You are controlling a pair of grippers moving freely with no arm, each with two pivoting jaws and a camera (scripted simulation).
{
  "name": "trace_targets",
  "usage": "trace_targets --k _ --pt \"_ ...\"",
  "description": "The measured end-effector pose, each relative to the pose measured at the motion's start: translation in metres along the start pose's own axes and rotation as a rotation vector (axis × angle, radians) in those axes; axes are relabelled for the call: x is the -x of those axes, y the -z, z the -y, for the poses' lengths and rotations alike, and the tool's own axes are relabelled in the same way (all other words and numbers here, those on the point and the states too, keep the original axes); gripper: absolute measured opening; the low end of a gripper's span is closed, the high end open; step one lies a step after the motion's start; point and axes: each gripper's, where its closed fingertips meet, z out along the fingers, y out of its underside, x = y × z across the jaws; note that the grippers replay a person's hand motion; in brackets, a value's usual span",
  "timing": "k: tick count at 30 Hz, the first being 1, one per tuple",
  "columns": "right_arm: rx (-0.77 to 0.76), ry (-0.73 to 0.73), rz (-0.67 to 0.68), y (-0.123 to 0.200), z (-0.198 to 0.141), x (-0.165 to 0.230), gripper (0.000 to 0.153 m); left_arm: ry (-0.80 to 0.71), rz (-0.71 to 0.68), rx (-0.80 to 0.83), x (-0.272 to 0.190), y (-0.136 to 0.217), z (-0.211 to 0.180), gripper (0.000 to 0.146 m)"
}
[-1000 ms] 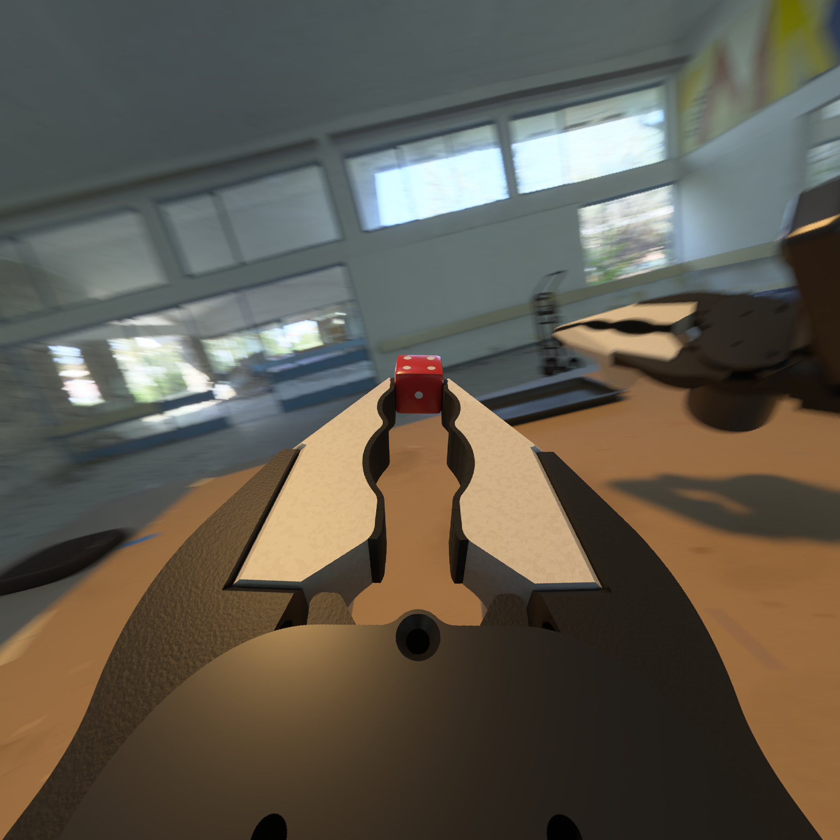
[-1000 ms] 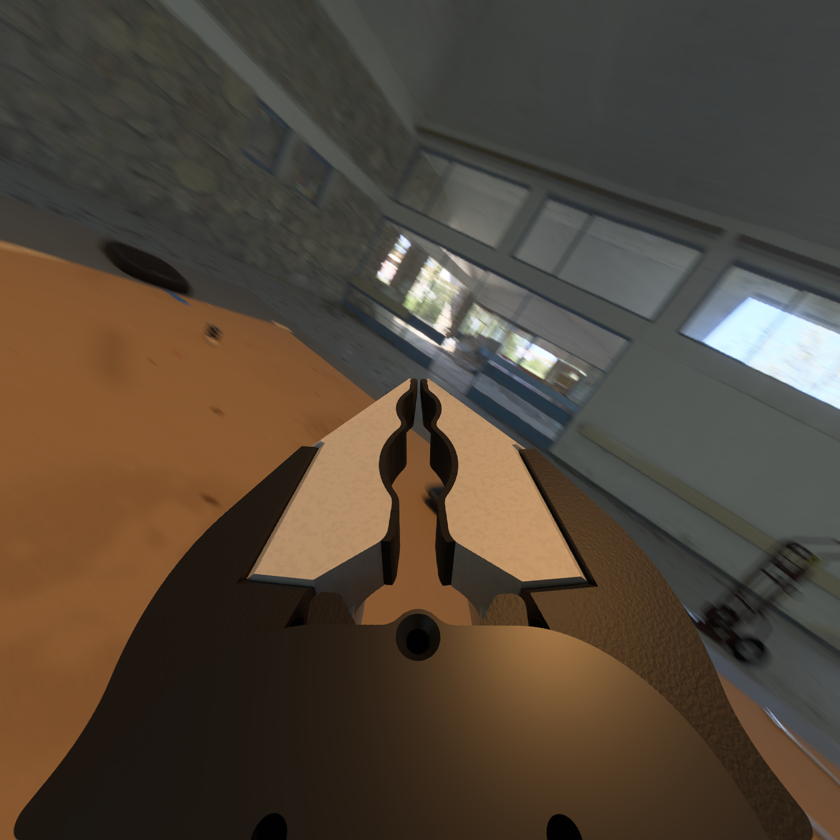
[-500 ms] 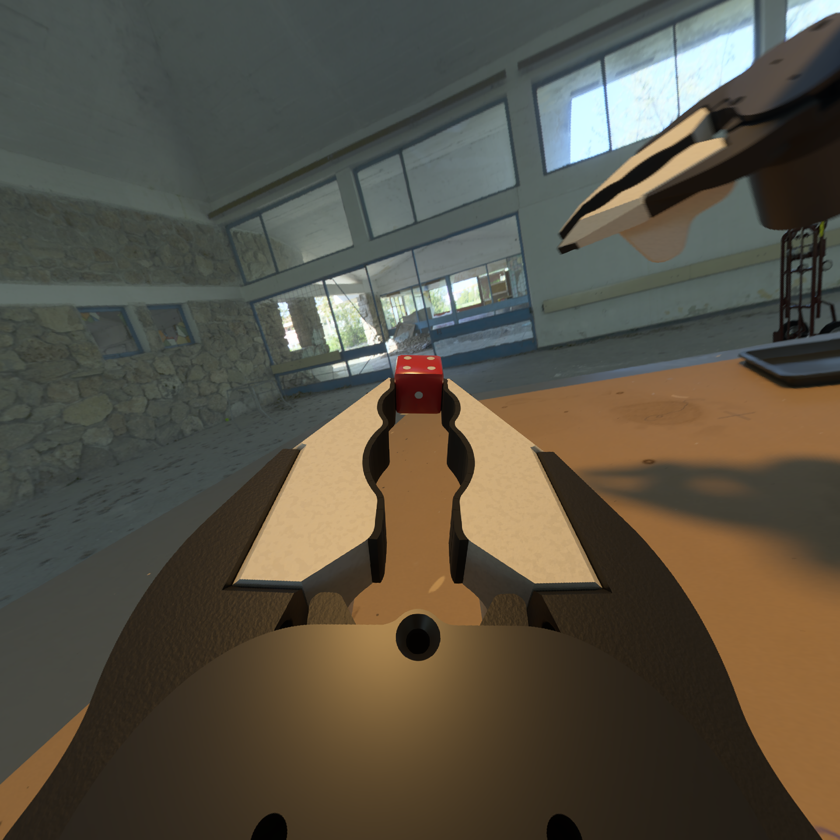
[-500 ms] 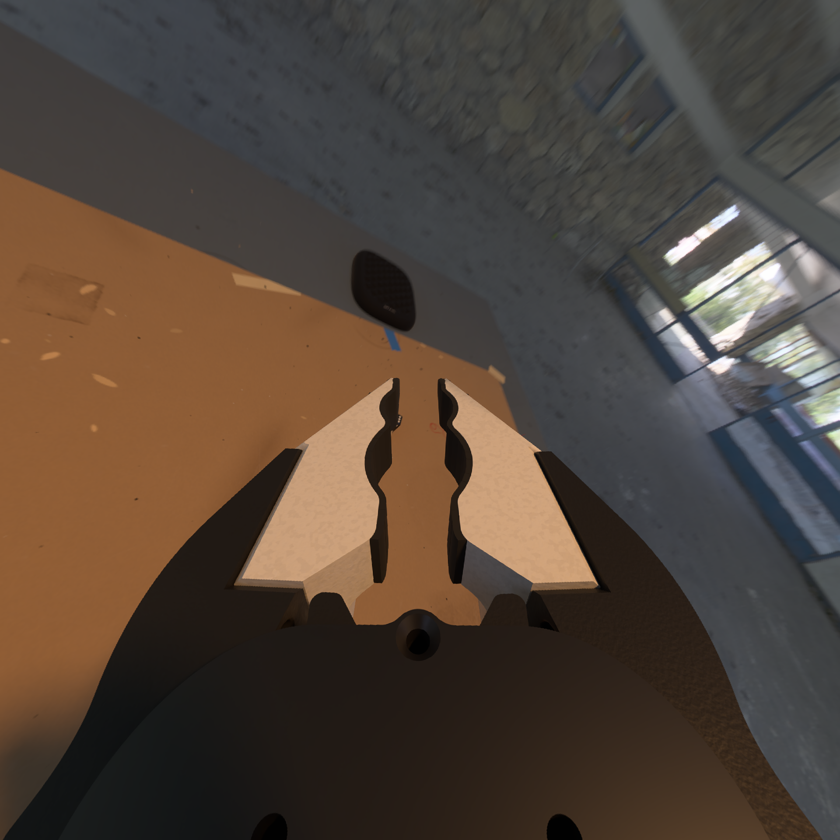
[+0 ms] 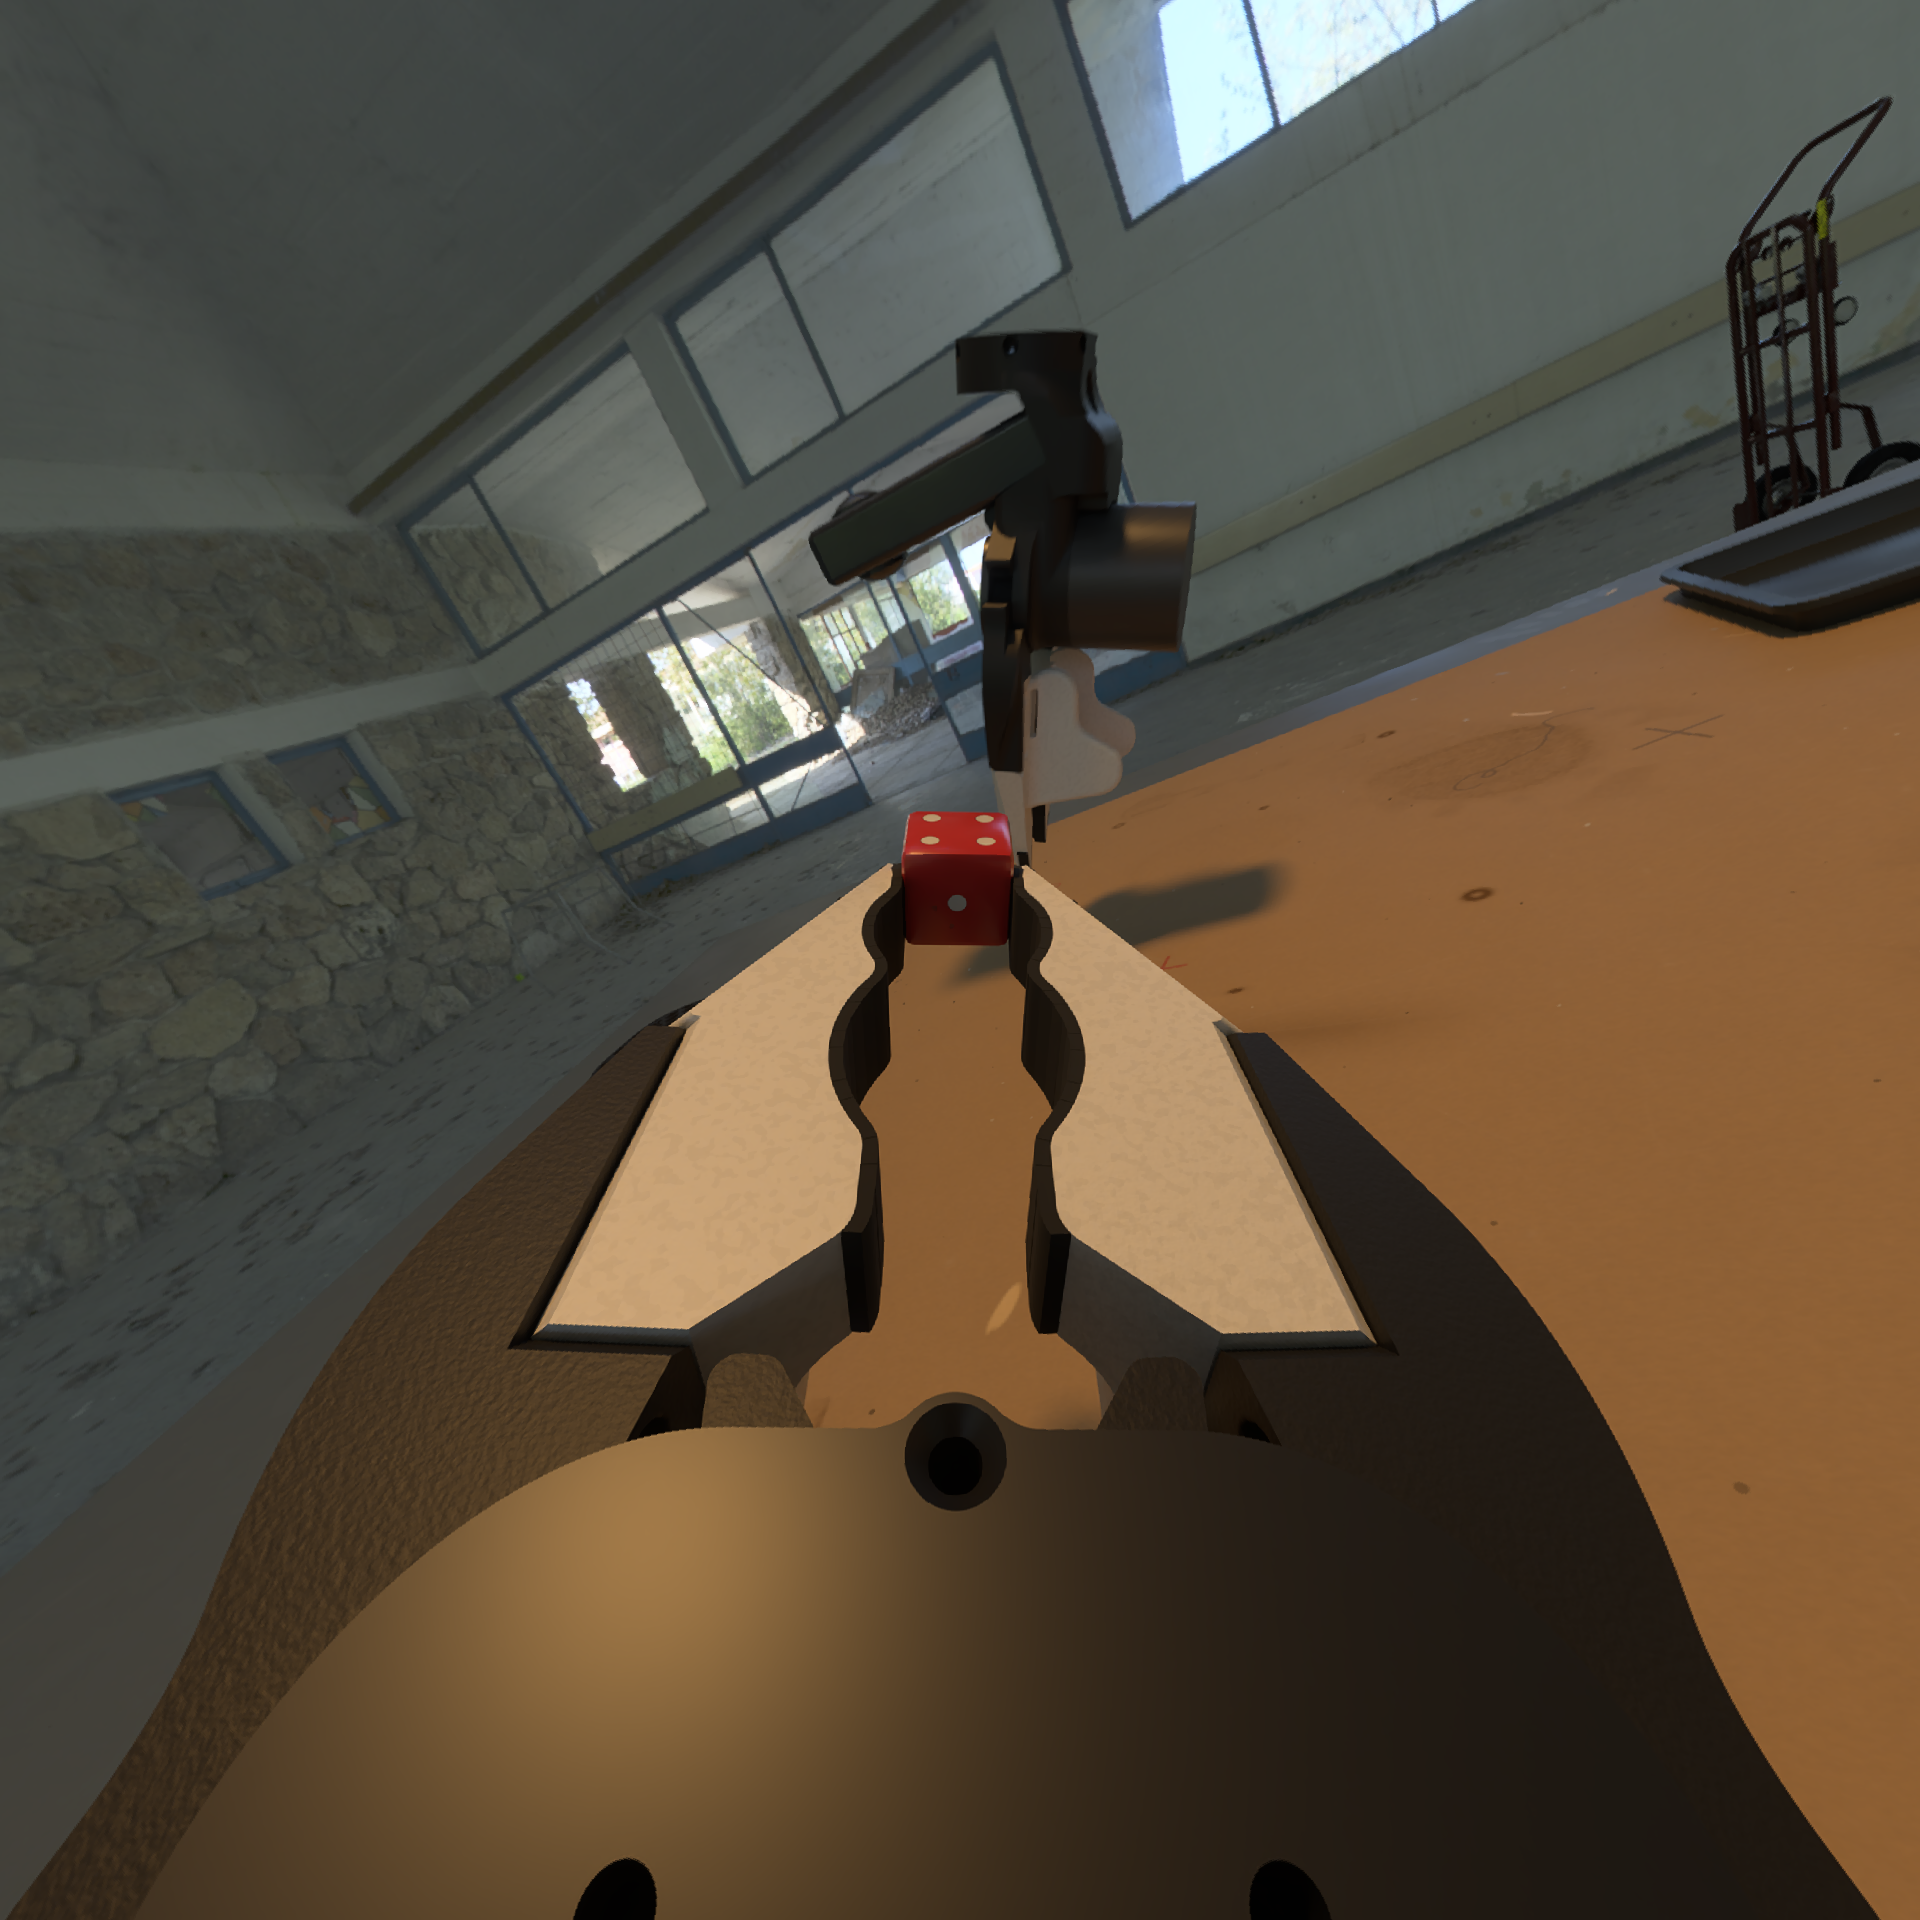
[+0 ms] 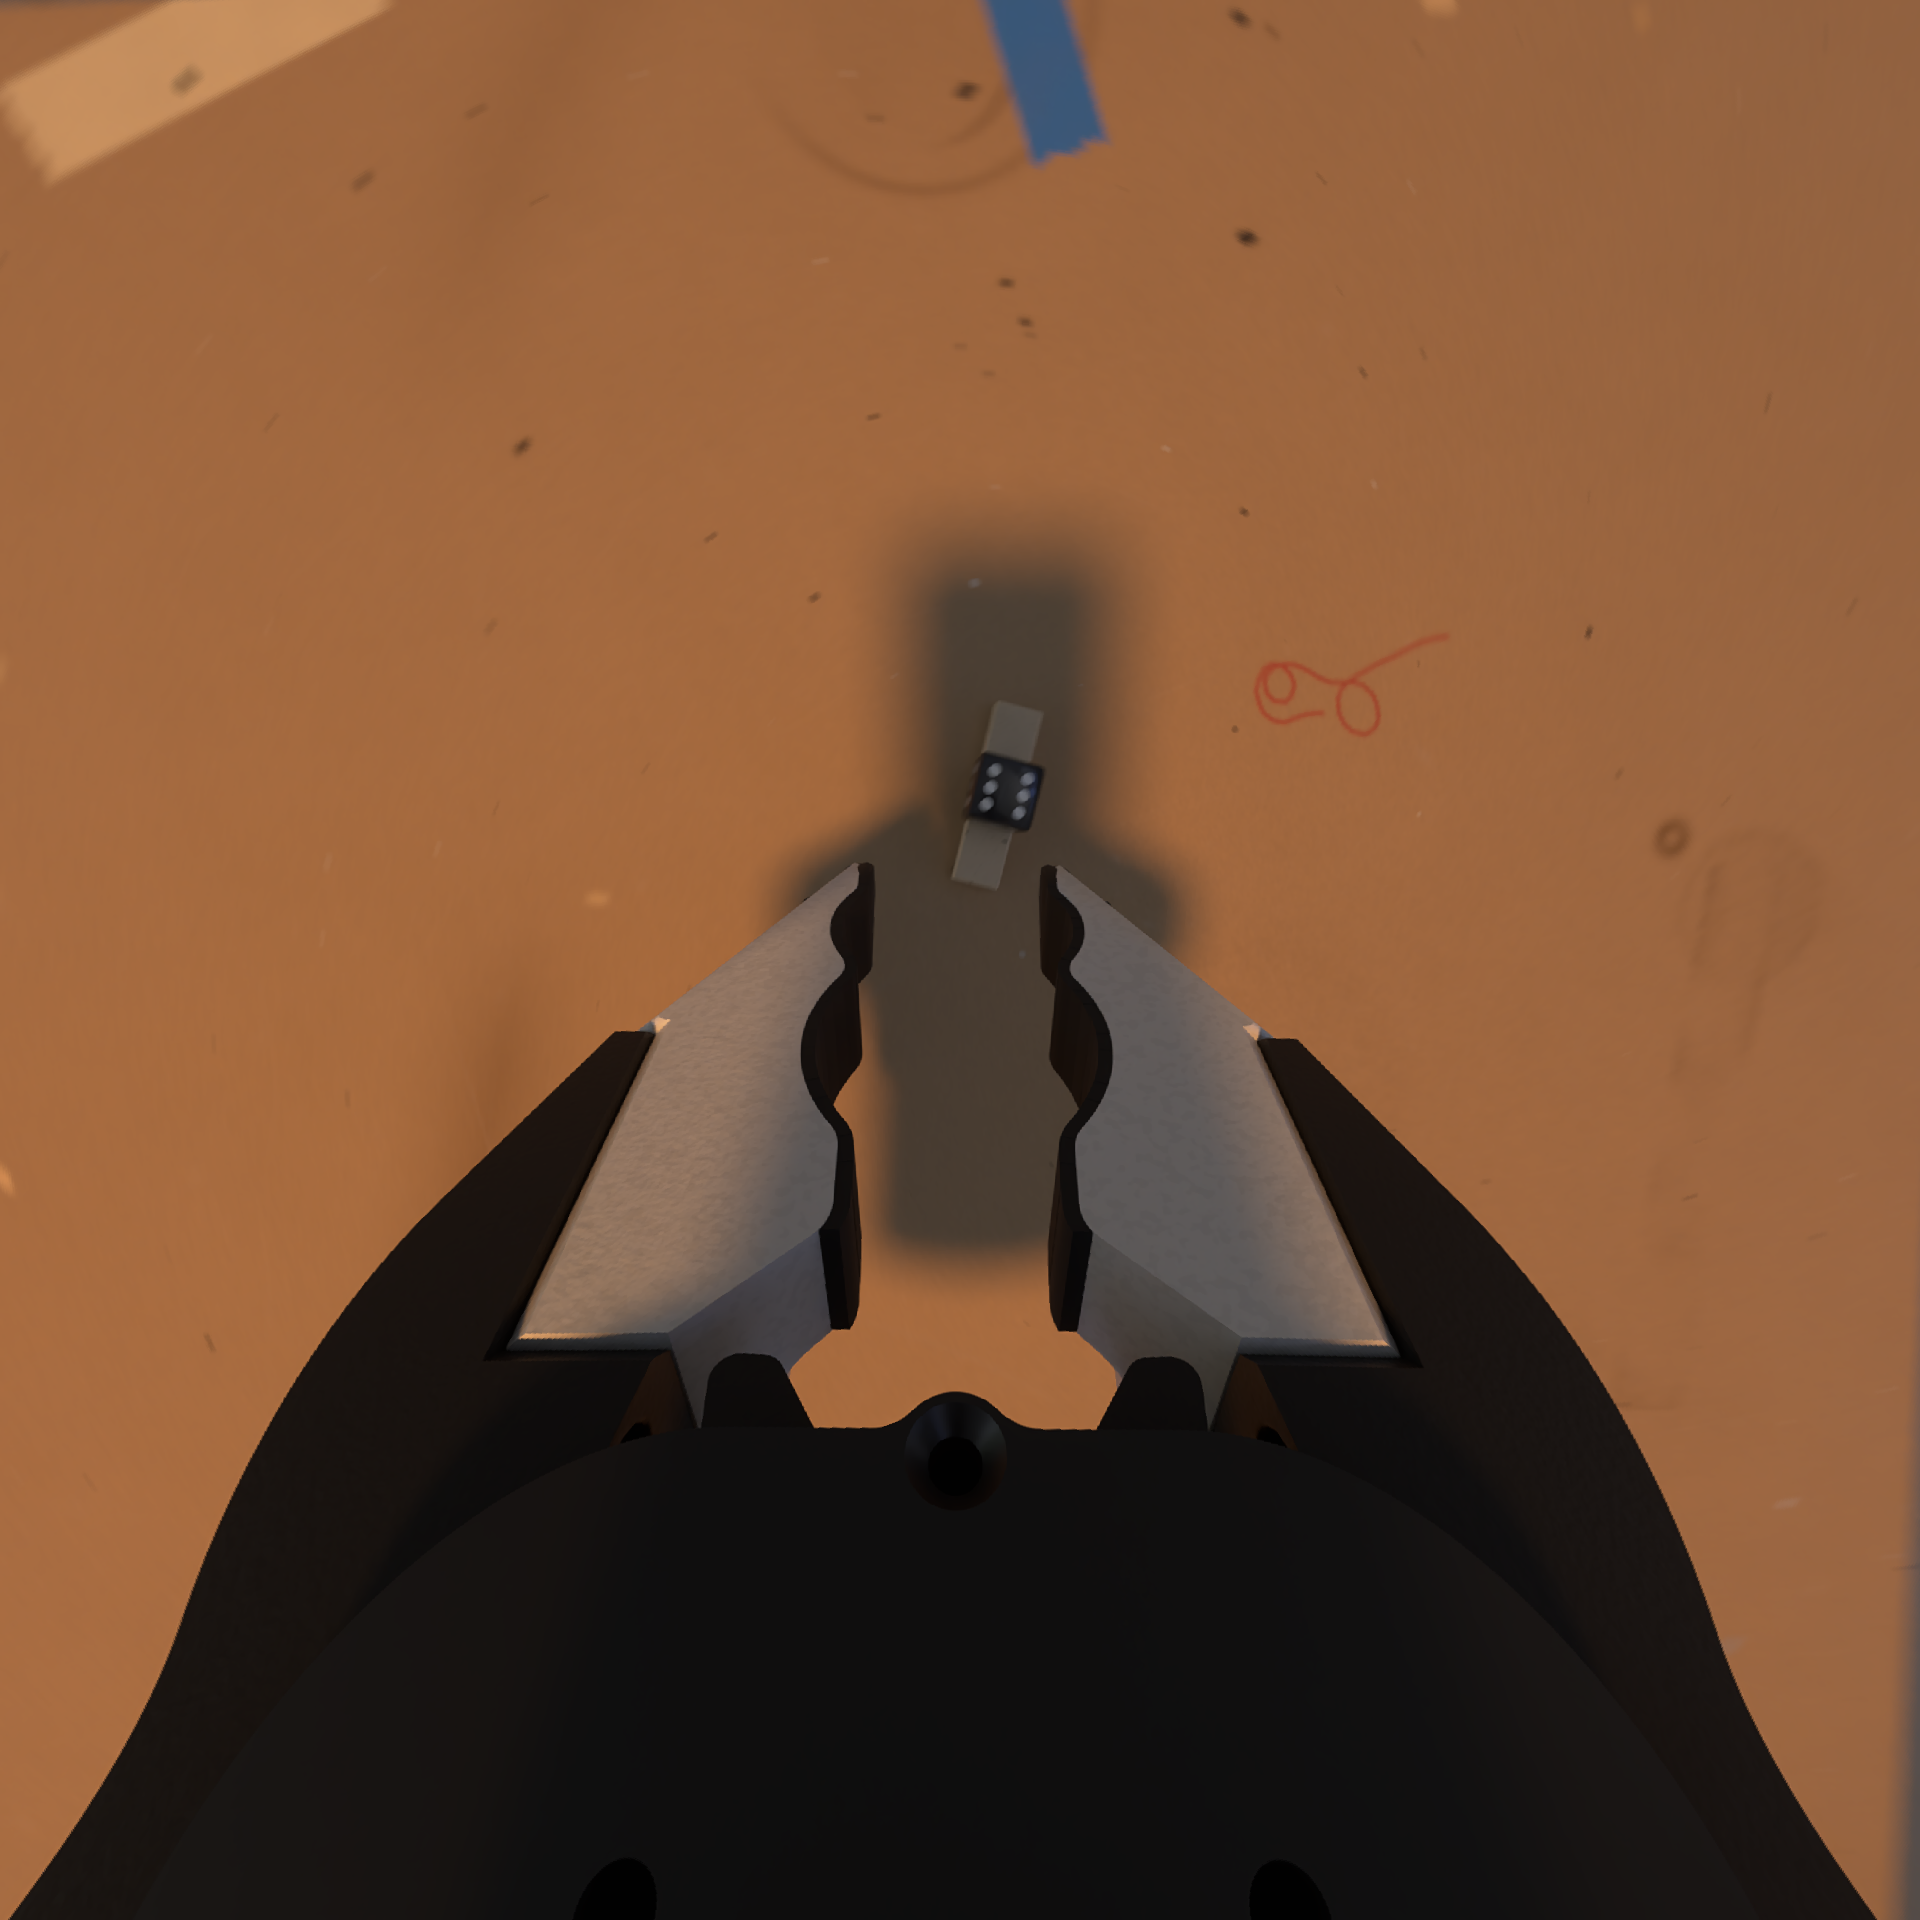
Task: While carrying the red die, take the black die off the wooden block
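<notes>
My left gripper [image 5: 956, 883] is shut on the red die [image 5: 956, 879], held at its fingertips above the table. In the right wrist view the black die [image 6: 1005, 794] sits on the middle of a small, thin wooden block [image 6: 995, 794] lying flat on the brown table, inside my gripper's shadow. My right gripper [image 6: 956, 878] is open and empty, pointing straight down, high above the die, which lies just beyond the fingertips and slightly right of centre. The right gripper also shows in the left wrist view [image 5: 1029, 831], hanging fingers down beyond the red die.
The brown table [image 6: 416, 623] carries a strip of blue tape [image 6: 1044, 78], a pale tape strip [image 6: 177, 78] and a red scribble [image 6: 1320, 696]. A dark tray [image 5: 1808, 566] sits at the table's far right edge. A hand truck [image 5: 1803, 343] stands on the floor beyond.
My right gripper has tipped down to face the table, opened wider, and brought the black die and block into view. My left gripper still holds the red die and has turned.
</notes>
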Motion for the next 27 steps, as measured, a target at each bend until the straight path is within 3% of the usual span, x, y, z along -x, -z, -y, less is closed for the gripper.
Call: trace_targets --k 4,9,27 --pt "0.003 -0.240 -0.006 -0.024 0.005 -0.013 0.034 0.005 -0.003 0.009 0.001 -0.002 -0.002 0.019" --pt "0.062 -0.336 -0.020 -0.041 -0.001 -0.020 0.034 -0.019 -0.016 0.017 -0.003 -0.003 -0.003 0.019" --pt "0.078 -0.284 -0.063 -0.053 0.001 -0.024 0.024 -0.022 -0.025 0.020 -0.005 -0.004 -0.003 0.019"
